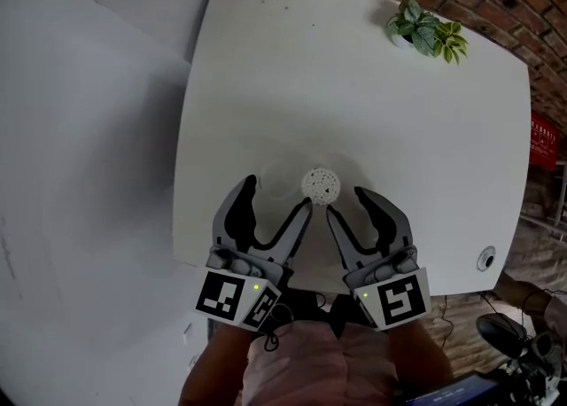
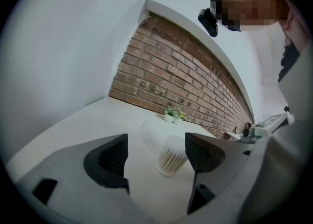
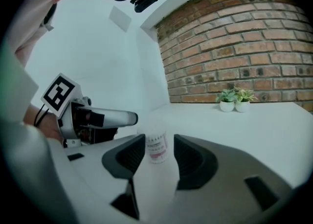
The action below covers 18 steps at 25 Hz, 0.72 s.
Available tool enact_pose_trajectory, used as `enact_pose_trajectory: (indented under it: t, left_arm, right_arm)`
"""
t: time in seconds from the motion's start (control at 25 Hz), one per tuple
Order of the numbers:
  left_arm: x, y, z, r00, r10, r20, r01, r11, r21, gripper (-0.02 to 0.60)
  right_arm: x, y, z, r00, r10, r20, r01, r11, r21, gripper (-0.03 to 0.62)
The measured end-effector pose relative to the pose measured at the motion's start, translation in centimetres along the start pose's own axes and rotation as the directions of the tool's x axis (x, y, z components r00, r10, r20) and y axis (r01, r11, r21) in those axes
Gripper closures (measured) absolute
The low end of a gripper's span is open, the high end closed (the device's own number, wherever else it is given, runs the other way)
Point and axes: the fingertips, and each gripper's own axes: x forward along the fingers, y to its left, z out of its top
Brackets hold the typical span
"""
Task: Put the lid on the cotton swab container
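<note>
Near the table (image 1: 372, 94) edge, my left claw (image 1: 278, 193) and right claw (image 1: 344, 200) both gape, empty. The swab tub (image 1: 320, 185) stands just ahead. The lid (image 2: 148, 131) looks off, lying beside it. Next I pinch the lid, gently.

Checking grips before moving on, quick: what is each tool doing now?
Left tool: open, holding nothing.
Right tool: open, holding nothing.
</note>
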Motion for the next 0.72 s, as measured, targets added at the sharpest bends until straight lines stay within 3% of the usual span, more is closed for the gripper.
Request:
enact_pose_trajectory:
  t: [0.28,0.72]
  left_arm:
    - [0.0,-1.3,1.5,0.999,-0.033,0.031,0.032,0.999,0.028,0.206]
    - [-0.2,-4.4,3.6,0.995,-0.083,0.046,0.077,0.990,0.116,0.206]
  right_arm:
    - [-0.3,-0.1,0.3,1.000,-0.009,0.004,0.009,1.000,0.012,0.405]
    - [-2.2,-1.7,3.4,0.994,-0.043,0.099,0.044,0.999,-0.005,0.407]
